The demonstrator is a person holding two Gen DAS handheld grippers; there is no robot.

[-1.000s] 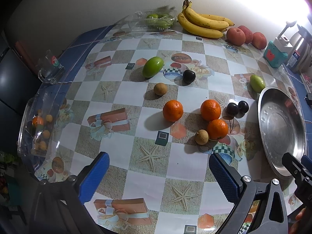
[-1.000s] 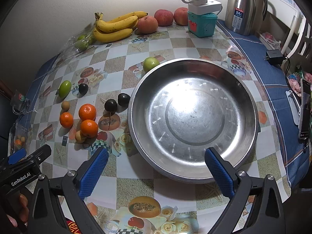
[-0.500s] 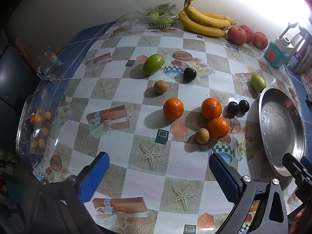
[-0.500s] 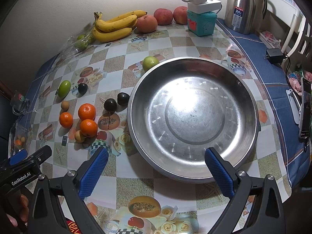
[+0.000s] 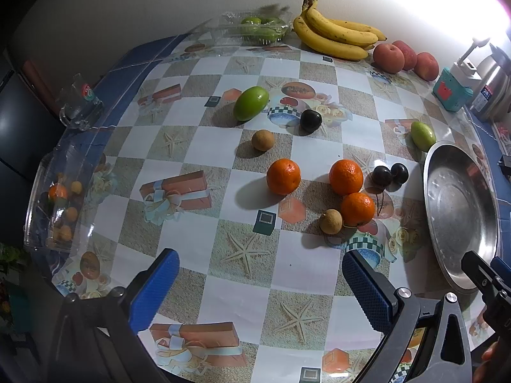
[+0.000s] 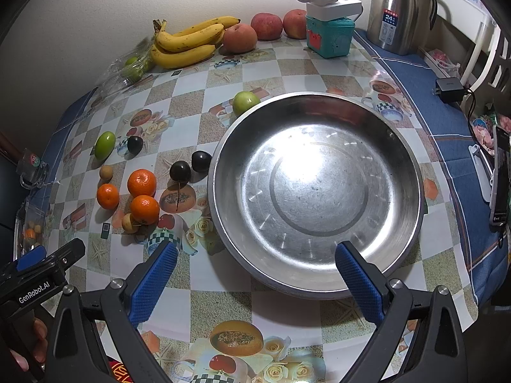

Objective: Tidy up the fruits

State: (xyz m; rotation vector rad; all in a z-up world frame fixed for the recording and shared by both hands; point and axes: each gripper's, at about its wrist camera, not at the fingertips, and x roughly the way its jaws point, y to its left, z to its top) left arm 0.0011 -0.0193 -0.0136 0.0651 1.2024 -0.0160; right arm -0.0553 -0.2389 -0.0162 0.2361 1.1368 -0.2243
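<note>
Both grippers spread wide, holding nothing, over fruit table.
Left gripper (image 5: 260, 281) faces oranges (image 5: 346, 176); right gripper (image 6: 255, 263) faces steel bowl (image 6: 399, 249); bananas (image 6: 188, 43) near wall.

"GenRobot.AI" is printed in white on the left gripper (image 6: 41, 266) body. The steel flask (image 6: 397, 9) carries a blue label showing "24"; its smaller print is illegible.

In the left wrist view the bowl (image 5: 460, 210) is cut by the right edge, and the right gripper (image 5: 491, 282) shows only partly. The small fruits in the clear tray (image 5: 41, 220) are blurred (kind unclear). A phone (image 6: 501, 178) is cut at the right wrist view's edge.
</note>
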